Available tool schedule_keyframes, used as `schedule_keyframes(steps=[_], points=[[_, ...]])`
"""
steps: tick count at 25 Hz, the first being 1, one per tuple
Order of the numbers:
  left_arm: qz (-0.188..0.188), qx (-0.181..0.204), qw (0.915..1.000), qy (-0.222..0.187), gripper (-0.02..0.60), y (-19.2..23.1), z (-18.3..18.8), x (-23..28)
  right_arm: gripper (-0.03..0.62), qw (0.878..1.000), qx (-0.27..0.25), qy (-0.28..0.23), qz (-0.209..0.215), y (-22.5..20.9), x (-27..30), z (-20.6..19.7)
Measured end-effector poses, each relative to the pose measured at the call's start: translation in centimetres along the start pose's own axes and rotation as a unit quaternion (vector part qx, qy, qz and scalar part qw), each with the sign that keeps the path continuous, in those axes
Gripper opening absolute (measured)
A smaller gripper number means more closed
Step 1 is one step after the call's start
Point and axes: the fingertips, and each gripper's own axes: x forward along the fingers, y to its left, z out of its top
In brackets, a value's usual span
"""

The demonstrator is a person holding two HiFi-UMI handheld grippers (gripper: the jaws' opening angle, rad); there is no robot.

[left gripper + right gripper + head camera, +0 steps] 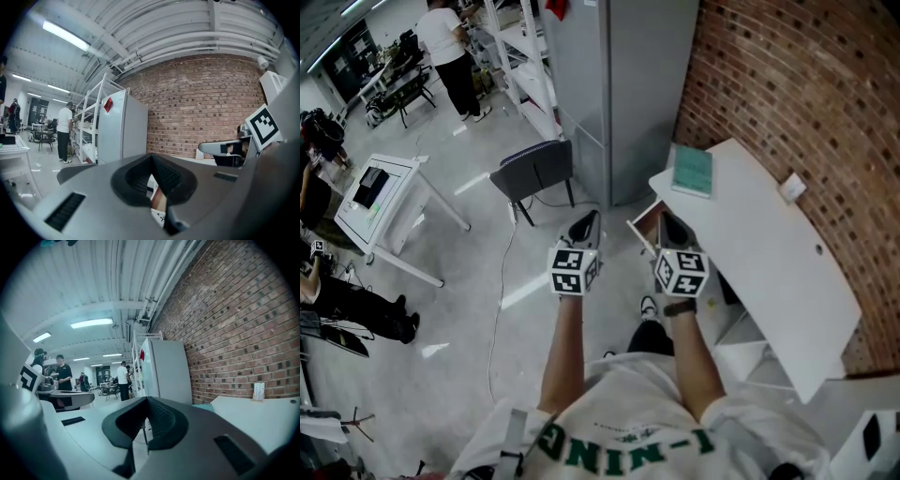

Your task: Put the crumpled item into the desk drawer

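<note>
Head view, steeply downward. At the lower edge of the frame was a white shirt (619, 412) with green lettering, and two bare forearms (567, 347) rose from it to the marker cubes (574, 270) at centre. The left claw (589, 223) was closed and empty; the left gripper view showed its pads meeting at the tip with nothing between them. The right claw (668, 223), just to its right, was also closed on nothing, its pads pressed together in the right gripper view. Directly at the right claw's tip stood what appeared to be the desk drawer (643, 225), open at the near-left end of the white tabletop (769, 253). Its interior was largely hidden, and the crumpled item could not be made out in any view. A teal book (692, 171) lay on the tabletop's far end. Left of centre, a grey chair (534, 169) stood on the floor (487, 309) before a tall grey cabinet (619, 84). A brick wall (787, 84) filled the upper right. At the upper left stood a person (445, 42) in a white top.
</note>
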Motion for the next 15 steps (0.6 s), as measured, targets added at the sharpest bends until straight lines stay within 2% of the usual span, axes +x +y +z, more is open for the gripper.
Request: schedule_keyframes(steps=[11,15], points=[[0.003,-0.004,1.0,-0.003,-0.003,-0.1,0.1,1.0,0.005,1.0,-0.004,0.009,0.002,-0.9,0.9,-0.3],[-0.007,-0.013,0.9999,0.005,-0.003,-1.5,-0.8,2.7,0.005,1.0,-0.004,0.015,-0.007,-3.0,0.6,-1.0]])
